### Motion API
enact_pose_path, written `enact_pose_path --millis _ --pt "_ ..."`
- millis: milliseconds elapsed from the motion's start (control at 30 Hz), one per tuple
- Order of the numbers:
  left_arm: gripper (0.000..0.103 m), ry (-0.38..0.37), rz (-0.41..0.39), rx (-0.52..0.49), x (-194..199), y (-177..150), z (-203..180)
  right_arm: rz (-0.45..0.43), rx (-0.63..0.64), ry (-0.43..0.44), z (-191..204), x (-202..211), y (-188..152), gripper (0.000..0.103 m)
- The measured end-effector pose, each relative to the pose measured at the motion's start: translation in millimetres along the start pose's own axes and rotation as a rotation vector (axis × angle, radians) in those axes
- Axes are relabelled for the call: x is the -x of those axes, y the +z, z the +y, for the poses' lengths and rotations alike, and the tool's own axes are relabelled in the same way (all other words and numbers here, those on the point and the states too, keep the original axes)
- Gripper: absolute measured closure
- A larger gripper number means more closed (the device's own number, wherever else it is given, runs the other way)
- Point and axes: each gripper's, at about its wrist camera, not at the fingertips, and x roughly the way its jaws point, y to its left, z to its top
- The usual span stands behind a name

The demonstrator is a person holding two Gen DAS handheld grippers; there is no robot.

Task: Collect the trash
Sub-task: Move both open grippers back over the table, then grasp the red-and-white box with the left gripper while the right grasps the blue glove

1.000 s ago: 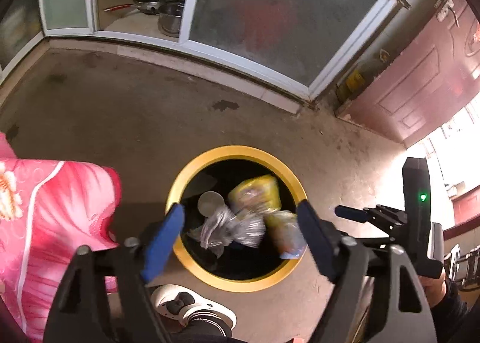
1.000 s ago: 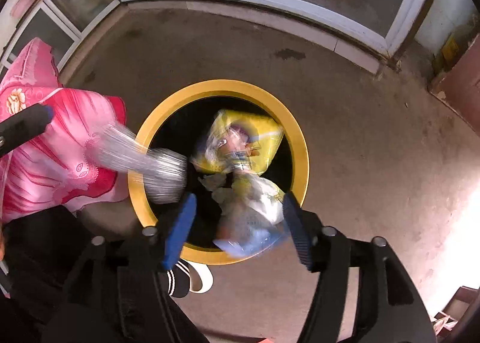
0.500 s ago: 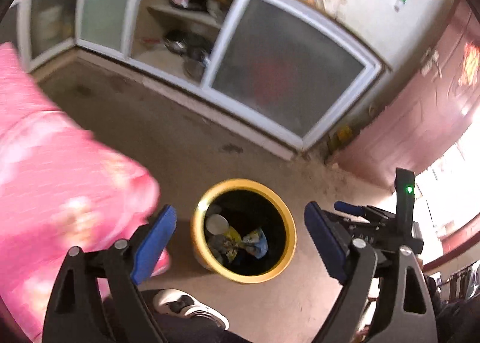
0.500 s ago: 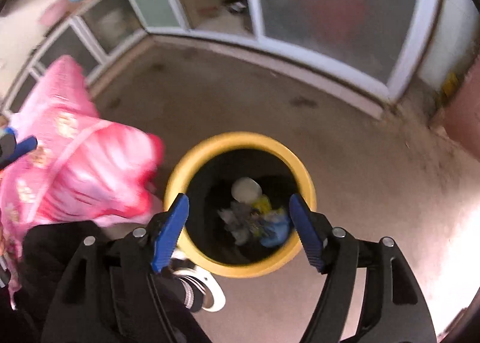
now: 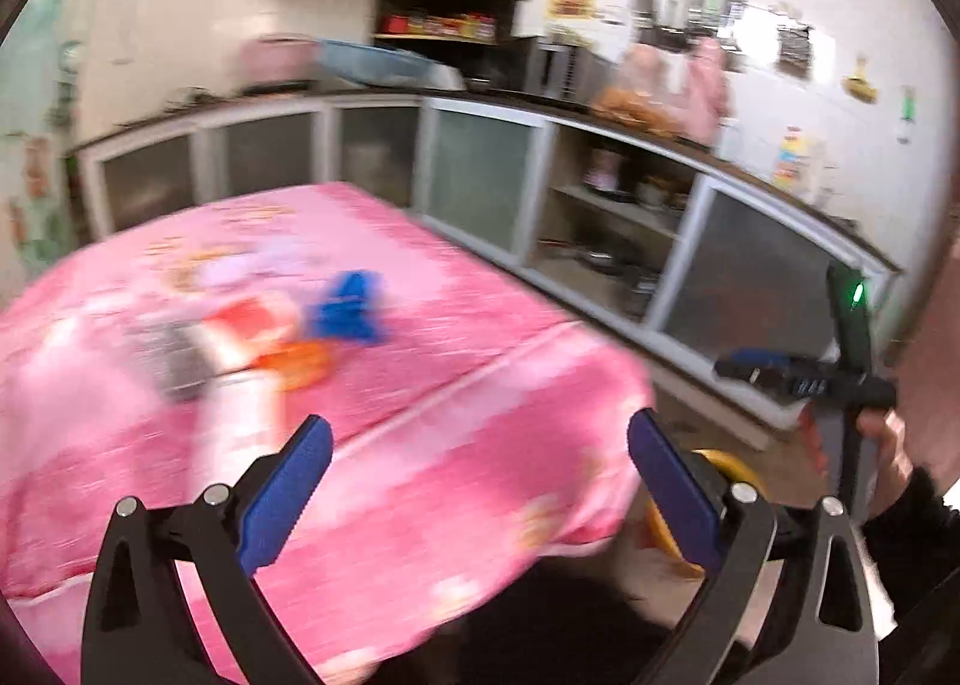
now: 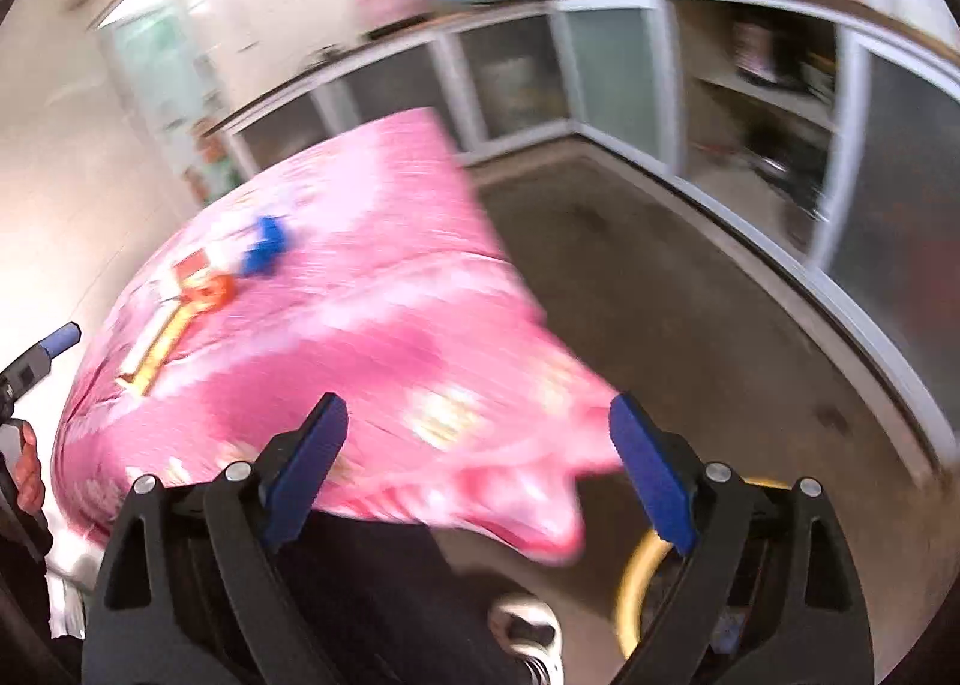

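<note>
Left gripper point(image 5: 480, 475): jaws spread wide, nothing between the pads; aimed across the table.
Right gripper point(image 6: 477, 454): jaws likewise apart, empty; aimed at the same table from the other side.

Table with pink floral cloth point(image 5: 468, 337): bears the trash not yet collected, lying well ahead of both grippers and untouched by either.
- Blue crumpled item point(image 5: 348, 307): wrapper or plastic, kind uncertain.
- Orange round item point(image 5: 300, 364): touching or just beside the red-and-white piece; cannot tell which.
- Red-and-white packet point(image 5: 252, 325): beside the blue item.
- Grey smeared shape point(image 5: 174, 361) and a pale long shape point(image 5: 240, 433) near it: identity not legible. In the right view a yellow-edged strip point(image 6: 156, 349) lies in that area; possibly the same thing.

Yellow bin point(image 6: 636, 583): only an arc of rim shows, low and behind the right gripper's finger, on the floor near the table corner. Contents not readable here.

Progress, as a judgement: part-way. Several pieces lie on the cloth; both grippers are free for the next pick.

Legibility: both views heavily motion-blurred; exact item count uncertain. Floor under the table is hidden by the cloth.
</note>
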Motion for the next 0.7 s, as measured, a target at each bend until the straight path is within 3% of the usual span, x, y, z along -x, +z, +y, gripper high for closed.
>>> enact_pose_path --millis 133,267,500,700 --pt "0.008 0.128 0.021 0.024 21 -22 39 0.012 0.114 0.058 62 -39 33 0.018" --pt "0.008 0.192 0.071 0.037 21 -40 72 0.078 0.161 0.118 111 -85 65 0.018" --pt "0.008 0.24 0.122 0.102 -9 -57 119 0.128 0.145 0.126 148 -129 93 0.018" --pt "0.008 0.222 0.134 0.115 -28 -54 133 0.203 0.138 0.11 164 -172 103 0.018"
